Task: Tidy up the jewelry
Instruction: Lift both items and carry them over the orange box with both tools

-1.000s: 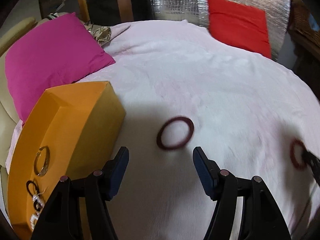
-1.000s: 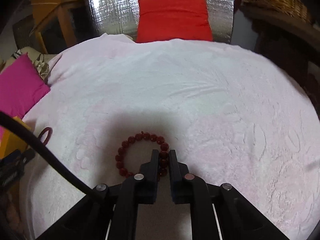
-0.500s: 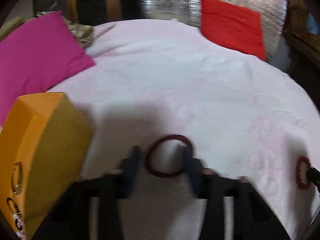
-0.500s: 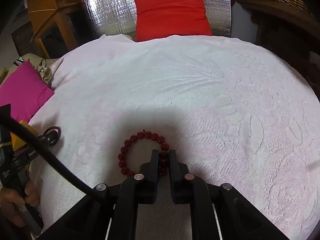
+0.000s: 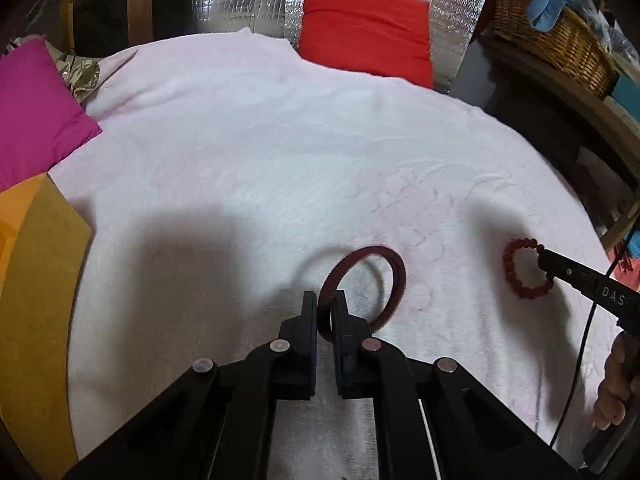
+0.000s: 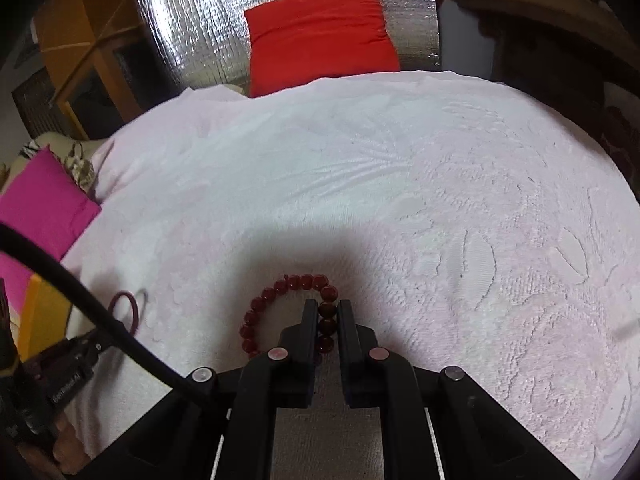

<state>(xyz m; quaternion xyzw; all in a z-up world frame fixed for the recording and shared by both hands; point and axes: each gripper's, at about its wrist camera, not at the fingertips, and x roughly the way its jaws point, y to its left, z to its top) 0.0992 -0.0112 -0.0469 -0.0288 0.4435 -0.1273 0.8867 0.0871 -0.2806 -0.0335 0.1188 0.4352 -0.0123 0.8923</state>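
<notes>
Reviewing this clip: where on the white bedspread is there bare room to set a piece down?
The bedspread is bare from the red cushion down toward both bracelets, and along its whole right side. It is crowded low on the left: orange box, dark red bangle and beaded bracelet.

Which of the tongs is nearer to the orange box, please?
Left. The left tongs, shut on the dark red bangle, sit a short stretch of towel from the orange box. The right tongs, clamping the beaded bracelet, are beyond them, farther away.
</notes>
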